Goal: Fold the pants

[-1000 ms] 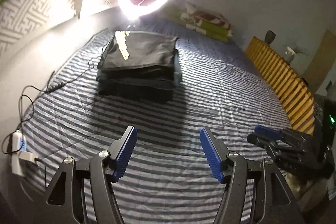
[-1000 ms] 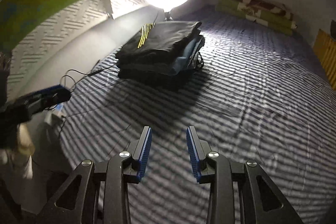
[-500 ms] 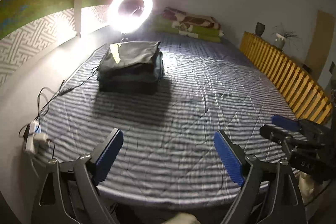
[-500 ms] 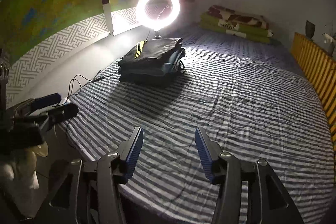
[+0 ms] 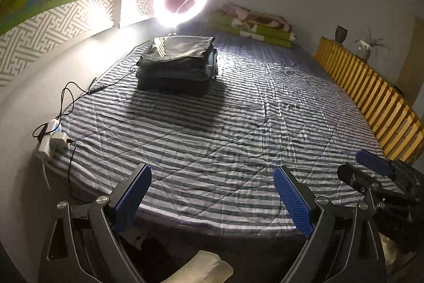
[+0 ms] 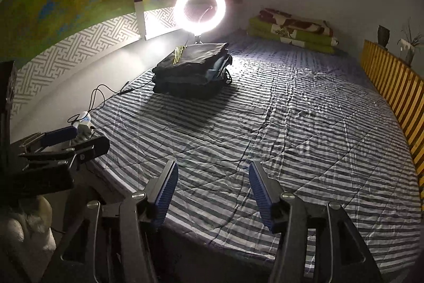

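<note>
At the near bed edge, left gripper (image 5: 212, 190) and right gripper (image 6: 213, 183) are empty, jaws opening. Beyond lies the striped bed cover (image 5: 238, 129). Farther off, beside the ring light (image 5: 181, 1), the folded pants stack (image 5: 177, 62) rests: likely soft, limp, light; grasp an outer fold edge.

Bedspread (image 5: 238, 139) open; pants stack (image 5: 177, 65) (far) obstructs.

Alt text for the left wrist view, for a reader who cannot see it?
Left gripper, jaws opening and empty, hangs over the near edge of a grey-striped bed sheet. A stack of dark folded pants sits far across, before a glowing ring light.
</note>
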Tool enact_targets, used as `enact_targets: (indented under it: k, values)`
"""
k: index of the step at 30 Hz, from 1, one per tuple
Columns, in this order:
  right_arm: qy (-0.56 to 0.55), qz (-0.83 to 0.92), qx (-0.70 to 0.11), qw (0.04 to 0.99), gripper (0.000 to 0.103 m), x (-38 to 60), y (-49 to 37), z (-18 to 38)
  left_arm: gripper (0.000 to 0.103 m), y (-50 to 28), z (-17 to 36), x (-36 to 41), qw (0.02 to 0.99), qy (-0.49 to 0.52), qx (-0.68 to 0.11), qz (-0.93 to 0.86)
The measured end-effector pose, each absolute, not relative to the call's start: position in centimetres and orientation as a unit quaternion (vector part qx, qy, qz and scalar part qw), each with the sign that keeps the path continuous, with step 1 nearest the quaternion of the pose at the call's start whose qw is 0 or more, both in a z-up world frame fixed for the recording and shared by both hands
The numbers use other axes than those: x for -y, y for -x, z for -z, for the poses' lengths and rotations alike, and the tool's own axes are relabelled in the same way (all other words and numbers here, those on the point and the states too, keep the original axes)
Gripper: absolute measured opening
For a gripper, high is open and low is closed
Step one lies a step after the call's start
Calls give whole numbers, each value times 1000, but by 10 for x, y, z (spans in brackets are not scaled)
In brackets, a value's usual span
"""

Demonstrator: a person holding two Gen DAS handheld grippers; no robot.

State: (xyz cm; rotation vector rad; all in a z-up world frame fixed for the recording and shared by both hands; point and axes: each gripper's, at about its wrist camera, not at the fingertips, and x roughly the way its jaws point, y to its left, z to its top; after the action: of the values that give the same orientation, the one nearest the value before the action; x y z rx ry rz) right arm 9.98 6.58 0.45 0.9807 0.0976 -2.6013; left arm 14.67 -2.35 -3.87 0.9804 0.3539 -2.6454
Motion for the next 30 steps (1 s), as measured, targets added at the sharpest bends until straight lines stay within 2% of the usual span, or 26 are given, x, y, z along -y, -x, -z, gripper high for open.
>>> enact_targets:
  k: [11, 30]
  values:
    - [-351, 919, -31, 180, 54, -68, -104, 4, 98, -154, 37, 24, 164, -341, -121, 917]
    - [-372, 912, -24, 173, 54, -71, -89, 27, 98, -131, 63, 30, 156, -370, -127, 907]
